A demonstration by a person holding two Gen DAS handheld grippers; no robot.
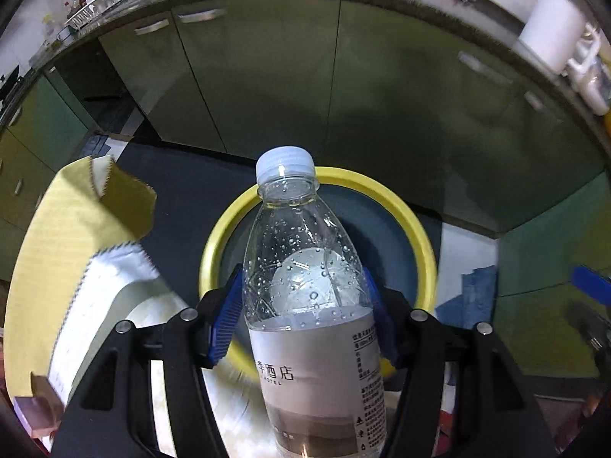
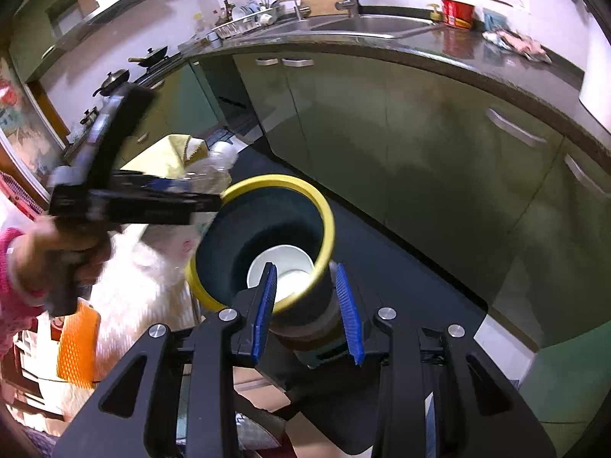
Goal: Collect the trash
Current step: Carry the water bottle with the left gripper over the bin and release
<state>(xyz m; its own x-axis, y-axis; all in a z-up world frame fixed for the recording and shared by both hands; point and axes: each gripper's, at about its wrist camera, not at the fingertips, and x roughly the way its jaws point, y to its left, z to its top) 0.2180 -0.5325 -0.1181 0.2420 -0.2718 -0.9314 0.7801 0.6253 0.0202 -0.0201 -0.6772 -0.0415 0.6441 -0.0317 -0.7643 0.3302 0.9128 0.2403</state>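
Note:
My left gripper (image 1: 305, 305) is shut on a clear plastic water bottle (image 1: 305, 267) with a white cap and grey label, held over the mouth of a dark bin with a yellow rim (image 1: 416, 229). In the right wrist view, my right gripper (image 2: 307, 299) is shut on the bin's wall and yellow rim (image 2: 328, 229), holding the bin tilted. A white paper cup (image 2: 282, 267) lies inside the bin. The left gripper (image 2: 152, 198) and the bottle (image 2: 217, 168) show blurred at the bin's far left edge.
Green kitchen cabinets (image 1: 267, 76) and a dark countertop (image 2: 458, 57) curve behind. A yellow-and-white torn package (image 1: 76, 248) lies left of the bin. A white fluffy item (image 2: 145, 278) and an orange object (image 2: 76, 343) sit lower left. The sink (image 2: 374, 23) is on the counter.

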